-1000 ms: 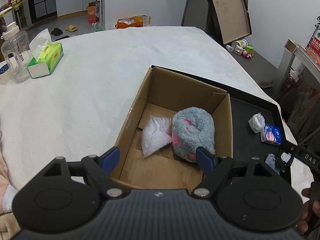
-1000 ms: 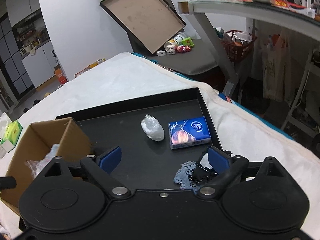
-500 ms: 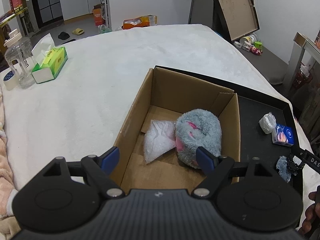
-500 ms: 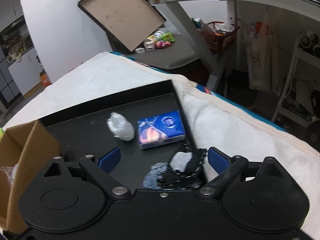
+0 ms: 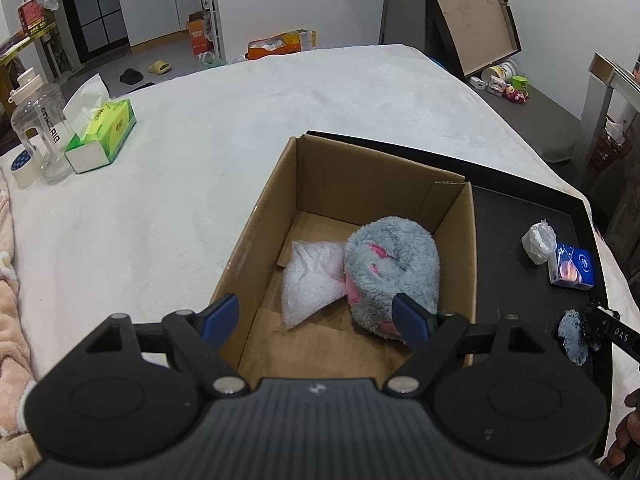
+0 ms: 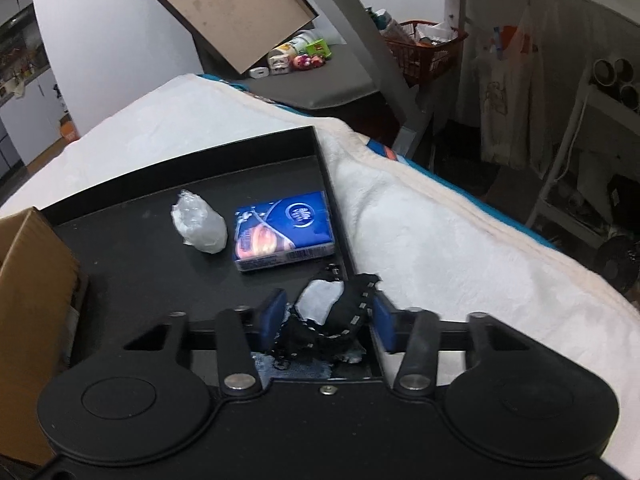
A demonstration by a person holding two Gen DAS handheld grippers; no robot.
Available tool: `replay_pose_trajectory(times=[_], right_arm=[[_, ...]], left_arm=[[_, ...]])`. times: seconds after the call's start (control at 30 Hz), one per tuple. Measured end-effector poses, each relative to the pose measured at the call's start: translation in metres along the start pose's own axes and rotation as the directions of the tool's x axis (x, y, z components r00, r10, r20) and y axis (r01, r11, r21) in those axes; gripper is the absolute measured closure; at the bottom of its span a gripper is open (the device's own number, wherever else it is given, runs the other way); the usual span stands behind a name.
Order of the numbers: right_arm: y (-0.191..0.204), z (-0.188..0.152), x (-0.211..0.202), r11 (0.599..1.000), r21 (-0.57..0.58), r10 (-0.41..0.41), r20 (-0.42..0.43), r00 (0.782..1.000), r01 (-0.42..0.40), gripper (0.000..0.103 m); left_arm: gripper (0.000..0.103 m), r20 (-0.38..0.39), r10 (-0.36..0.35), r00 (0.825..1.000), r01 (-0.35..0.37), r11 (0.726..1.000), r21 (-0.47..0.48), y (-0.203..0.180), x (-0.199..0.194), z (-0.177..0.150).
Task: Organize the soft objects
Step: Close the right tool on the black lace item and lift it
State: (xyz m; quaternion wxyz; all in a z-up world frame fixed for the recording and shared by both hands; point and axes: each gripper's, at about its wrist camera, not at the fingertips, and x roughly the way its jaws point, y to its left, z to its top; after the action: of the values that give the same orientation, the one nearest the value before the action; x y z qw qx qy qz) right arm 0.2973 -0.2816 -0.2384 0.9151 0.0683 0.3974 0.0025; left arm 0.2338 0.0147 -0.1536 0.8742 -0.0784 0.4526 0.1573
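A cardboard box point(image 5: 260, 216) stands on the white bed cover and holds a grey-and-pink plush toy point(image 5: 394, 268) and a clear plastic bag point(image 5: 308, 278). My left gripper point(image 5: 316, 316) is open and empty above the box's near edge. On the black tray point(image 6: 132, 248) lie a crumpled white wad point(image 6: 200, 226) and a blue tissue pack point(image 6: 284, 230). My right gripper point(image 6: 328, 320) has closed on a black-and-pale-blue fabric piece point(image 6: 340, 312) at the tray's near right corner. That fabric piece also shows in the left wrist view point(image 5: 576, 334).
A green tissue box point(image 5: 102, 134), a clear bottle point(image 5: 38, 130) and a tape roll point(image 5: 22, 164) stand at the far left of the bed. A pink blanket point(image 5: 8, 292) lies at the left edge. The bed's edge drops off right of the tray.
My right gripper has moved right and forward over the fabric piece and closed its fingers on it. My left gripper has drawn back and up a little from the box.
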Motion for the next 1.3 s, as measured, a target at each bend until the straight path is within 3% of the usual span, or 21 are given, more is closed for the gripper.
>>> replay_pose_trajectory(times=[0.03,0.2,0.5,0.63,1.3], right_arm=[[-0.002,0.000,0.000,1.000,0.004,-0.009,0.003,1.000,0.009,0.072],[-0.007,0.002,-0.005,1.000,0.022,-0.001,0.030,1.000,0.000,0.076],[-0.007,0.007,-0.016,1.000,0.028,-0.011,0.064,0.998,0.009,0.077],[-0.006,0.010,-0.022,0.998,0.055,0.033,0.055,0.998,-0.036,0.077],[0.057,0.014,-0.053,0.990,-0.056,0.132,0.067,0.989,-0.128,0.077]], left_arm=[[0.021,0.002,0.000,1.000,0.000,1.000,0.002,0.000,-0.001,0.000],[0.021,0.006,-0.003,1.000,0.003,1.000,-0.001,0.000,-0.003,0.000],[0.021,0.032,-0.022,0.999,0.023,0.999,-0.023,0.008,-0.012,0.005],[0.021,0.036,-0.031,0.999,0.032,0.999,-0.033,0.014,-0.014,0.006],[0.021,0.047,-0.065,0.997,0.070,0.992,-0.104,0.053,-0.014,0.006]])
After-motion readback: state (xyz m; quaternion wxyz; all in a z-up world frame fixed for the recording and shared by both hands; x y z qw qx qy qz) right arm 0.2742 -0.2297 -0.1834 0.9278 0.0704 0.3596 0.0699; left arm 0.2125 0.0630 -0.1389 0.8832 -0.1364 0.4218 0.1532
